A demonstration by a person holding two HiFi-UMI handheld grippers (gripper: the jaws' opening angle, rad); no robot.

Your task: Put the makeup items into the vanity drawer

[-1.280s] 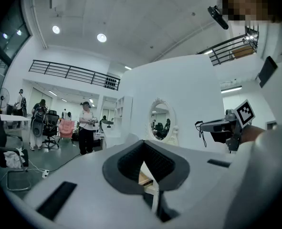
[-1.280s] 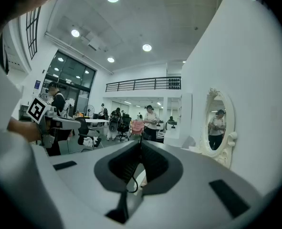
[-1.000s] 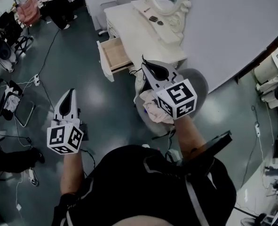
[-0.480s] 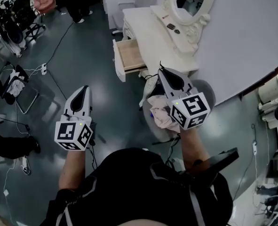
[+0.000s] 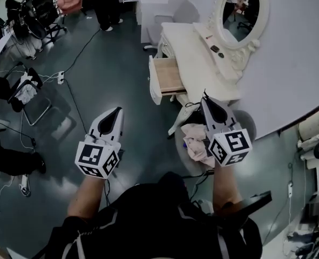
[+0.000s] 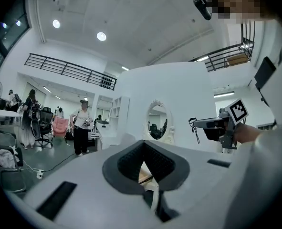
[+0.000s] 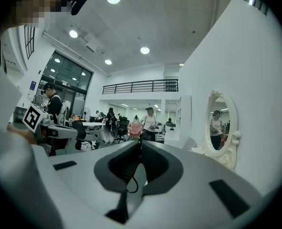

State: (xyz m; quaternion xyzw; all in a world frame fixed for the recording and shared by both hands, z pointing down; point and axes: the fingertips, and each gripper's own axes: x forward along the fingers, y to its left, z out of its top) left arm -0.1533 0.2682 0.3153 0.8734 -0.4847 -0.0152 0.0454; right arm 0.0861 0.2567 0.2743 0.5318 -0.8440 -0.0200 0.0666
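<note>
Two hand-held grippers hang over the dark floor, short of the white vanity desk [image 5: 194, 58] with its oval white-framed mirror [image 5: 244, 12]. The left gripper [image 5: 116, 111] has its jaws pressed together at the tips with nothing between them, and the right gripper [image 5: 205, 97] is likewise closed and empty.

Against a second ago, the desk sits further right and lower in the head view, and the whole mirror now shows. Both grippers also sit lower and further right in that view, the left one most plainly.

The pale wooden drawer [image 5: 168, 75] juts open from the desk's front edge, as before. Two small dark makeup items [image 5: 217, 51] lie near the desk's back edge at the mirror's foot, unmoved.

Beside the right gripper, a crumpled pink cloth [image 5: 198, 144] lies on a round grey stool [image 5: 248, 124].
</note>
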